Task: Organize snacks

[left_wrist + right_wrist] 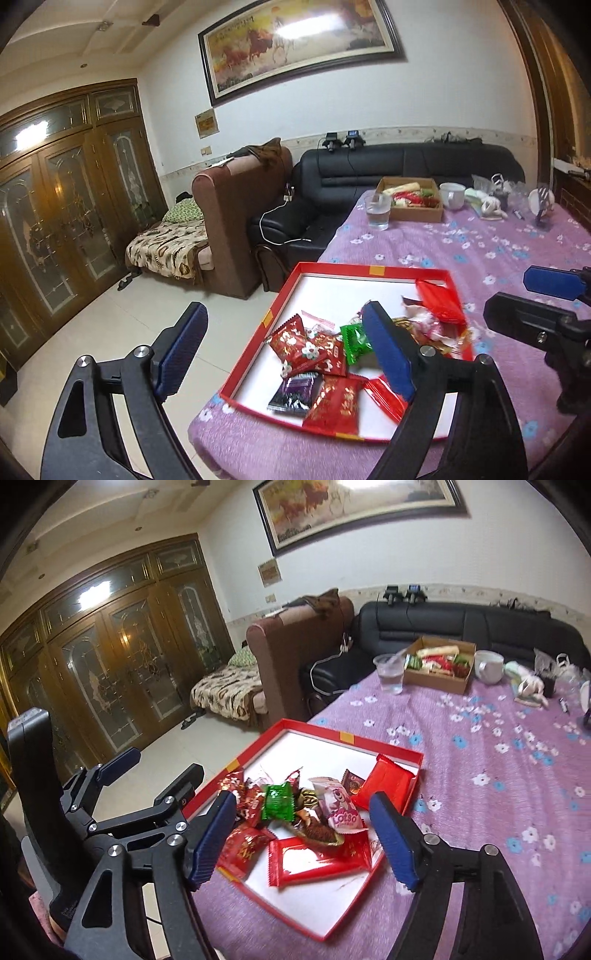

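A red tray with a white floor lies on the purple flowered cloth near the table's left edge. It holds several wrapped snacks: red packets, a green packet and a dark purple one. The right wrist view shows the same tray, the green packet, a pink Lotso packet and flat red wrappers. My left gripper is open and empty over the tray's left rim. My right gripper is open above the pile, touching nothing. Each gripper also shows in the other's view: the right gripper, the left gripper.
At the table's far end stand a cardboard box of more snacks, a clear plastic cup, a white mug and small clutter. A black sofa and a brown armchair lie beyond the table's left edge.
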